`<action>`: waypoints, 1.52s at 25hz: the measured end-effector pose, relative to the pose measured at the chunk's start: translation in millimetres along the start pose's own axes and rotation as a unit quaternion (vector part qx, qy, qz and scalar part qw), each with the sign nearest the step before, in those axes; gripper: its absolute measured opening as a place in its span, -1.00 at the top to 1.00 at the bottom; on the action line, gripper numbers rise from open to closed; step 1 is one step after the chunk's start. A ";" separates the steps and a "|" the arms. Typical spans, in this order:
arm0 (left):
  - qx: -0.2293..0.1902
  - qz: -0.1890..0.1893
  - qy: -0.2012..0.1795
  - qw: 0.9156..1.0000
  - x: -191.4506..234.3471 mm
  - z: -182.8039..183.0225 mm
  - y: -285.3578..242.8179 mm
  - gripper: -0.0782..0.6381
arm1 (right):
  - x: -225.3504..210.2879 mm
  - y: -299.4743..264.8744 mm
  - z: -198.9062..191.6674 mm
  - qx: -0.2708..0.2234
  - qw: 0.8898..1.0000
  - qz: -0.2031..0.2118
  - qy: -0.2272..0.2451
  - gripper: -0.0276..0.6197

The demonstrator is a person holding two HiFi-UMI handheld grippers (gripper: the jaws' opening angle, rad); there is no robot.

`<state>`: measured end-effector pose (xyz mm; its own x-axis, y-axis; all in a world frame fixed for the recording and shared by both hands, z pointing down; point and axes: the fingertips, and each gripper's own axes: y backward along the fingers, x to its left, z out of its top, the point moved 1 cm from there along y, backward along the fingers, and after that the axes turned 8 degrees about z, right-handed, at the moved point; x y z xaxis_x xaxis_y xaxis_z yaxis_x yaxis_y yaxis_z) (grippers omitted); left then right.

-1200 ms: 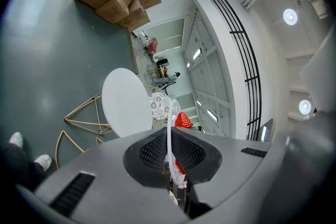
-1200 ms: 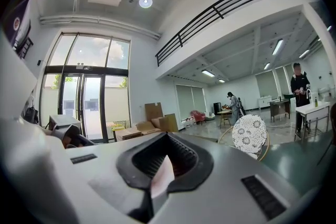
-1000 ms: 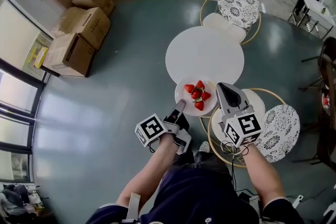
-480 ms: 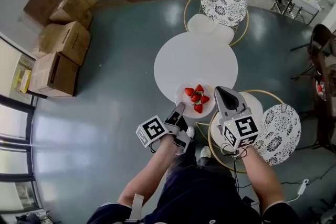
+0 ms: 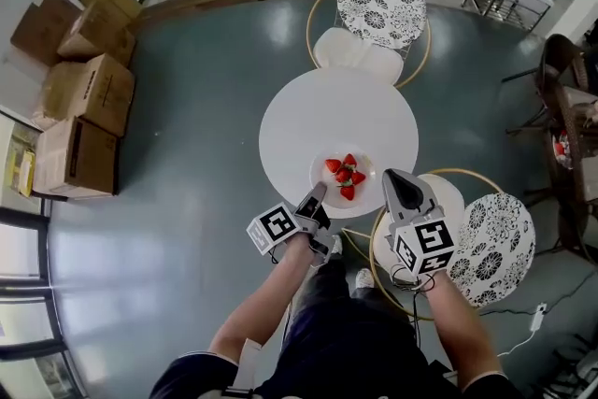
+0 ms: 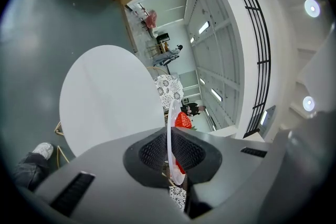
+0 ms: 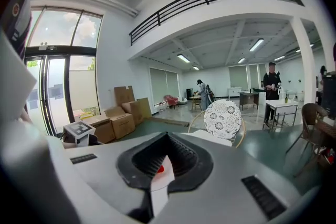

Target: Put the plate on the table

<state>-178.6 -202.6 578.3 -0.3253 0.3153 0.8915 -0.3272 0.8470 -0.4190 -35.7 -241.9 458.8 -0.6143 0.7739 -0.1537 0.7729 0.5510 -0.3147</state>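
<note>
Both forearms reach forward from the body and angle inward. The left gripper (image 5: 316,194) is clamped on the near-left rim of the plate (image 5: 323,179) and the right gripper (image 5: 391,179) on its right rim. The plate, with strawberries (image 5: 345,174) on it, sits level over the near edge of the round white table (image 5: 318,112); whether it touches the top cannot be told.

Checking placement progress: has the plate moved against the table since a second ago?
Yes. The plate has gone farther onto the table, away from the person; earlier it overhung the near rim.
</note>
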 end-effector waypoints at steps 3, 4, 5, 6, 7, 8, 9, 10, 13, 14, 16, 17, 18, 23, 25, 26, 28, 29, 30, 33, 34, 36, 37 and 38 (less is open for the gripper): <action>0.007 0.000 -0.001 1.000 11.2 8.7 -24.9 0.74 | -9.7 -10.6 -4.9 0.007 1.000 -0.012 -0.007 0.90; 0.010 0.002 -0.001 1.000 15.4 11.5 -33.8 0.74 | -13.1 -14.0 -6.2 0.009 1.000 -0.016 -0.009 0.90; 0.012 0.005 -0.001 1.000 19.9 13.9 -42.3 0.74 | -16.1 -17.1 -7.7 0.012 1.000 -0.020 -0.011 0.90; 0.014 0.008 -0.003 1.000 24.6 16.3 -50.5 0.74 | -18.7 -19.9 -9.2 0.014 1.000 -0.023 -0.014 0.90; 0.017 0.011 -0.004 1.000 29.1 18.7 -58.2 0.74 | -20.9 -22.6 -10.5 0.015 0.999 -0.027 -0.016 0.90; 0.020 0.014 -0.006 1.000 33.3 21.1 -65.6 0.74 | -23.0 -25.0 -11.5 0.017 0.999 -0.030 -0.019 0.90; 0.024 0.017 -0.007 1.000 37.0 23.3 -72.8 0.74 | -25.1 -27.0 -12.3 0.018 0.999 -0.033 -0.022 0.90; 0.027 0.020 -0.007 0.999 40.4 25.1 -79.9 0.74 | -27.4 -28.7 -13.0 0.019 0.999 -0.036 -0.025 0.90; 0.036 0.032 -0.009 0.999 49.0 29.1 -99.5 0.74 | -35.4 -33.0 -15.3 0.023 0.998 -0.045 -0.033 0.90; 0.039 0.036 -0.010 0.999 51.6 29.9 -105.1 0.74 | -37.7 -34.3 -16.4 0.025 0.998 -0.048 -0.036 0.90; 0.045 0.043 -0.011 0.998 56.6 30.0 -114.9 0.74 | -41.6 -36.1 -19.9 0.028 0.997 -0.053 -0.042 0.90; 0.048 0.046 -0.013 0.998 58.7 29.5 -119.6 0.74 | -43.5 -36.6 -21.7 0.029 0.997 -0.056 -0.045 0.90; 0.050 0.049 -0.014 0.997 60.4 29.2 -124.4 0.74 | -45.4 -37.1 -23.3 0.030 0.997 -0.059 -0.047 0.90; 0.059 0.062 -0.018 0.996 65.7 29.2 -145.6 0.74 | -53.7 -37.6 -27.1 0.037 0.995 -0.071 -0.057 0.90; 0.062 0.065 -0.019 0.996 65.6 29.2 -151.6 0.74 | -56.8 -36.0 -27.1 0.039 0.995 -0.076 -0.059 0.90; 0.063 0.067 -0.020 0.995 65.4 30.1 -154.1 0.74 | -58.3 -35.6 -27.1 0.040 0.994 -0.077 -0.060 0.90; 0.064 0.071 -0.023 0.995 64.9 33.2 -158.6 0.74 | -61.3 -35.5 -27.0 0.041 0.994 -0.080 -0.062 0.90; 0.065 0.073 -0.024 0.995 64.8 33.7 -161.2 0.74 | -63.3 -34.9 -27.2 0.042 0.994 -0.081 -0.063 0.90; 0.066 0.075 -0.025 0.995 64.8 33.5 -164.0 0.74 | -65.4 -33.7 -27.6 0.043 0.994 -0.083 -0.064 0.90; 0.069 0.082 -0.026 0.994 65.8 32.3 -171.8 0.74 | -70.9 -30.4 -29.5 0.043 0.993 -0.089 -0.066 0.90; 0.070 0.083 -0.026 0.994 65.7 32.0 -174.0 0.74 | -72.4 -29.4 -29.9 0.043 0.993 -0.091 -0.067 0.90; 0.072 0.086 -0.028 0.993 64.8 31.9 -178.1 0.74 | -75.8 -27.5 -30.0 0.044 0.992 -0.094 -0.068 0.90; 0.073 0.089 -0.029 0.993 64.4 32.3 -179.9 0.74 | -77.4 -26.8 -29.6 0.043 0.992 -0.096 -0.069 0.90; 0.074 0.093 -0.030 0.992 64.3 33.0 -181.5 0.74 | -79.0 -26.3 -29.2 0.043 0.992 -0.097 -0.069 0.90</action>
<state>-169.4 -350.2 706.0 -0.4433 0.4298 0.7866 -0.3829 0.7027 -0.5997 -2.9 -308.4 506.6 -0.7712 0.6017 -0.2079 0.6247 0.6527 -0.4286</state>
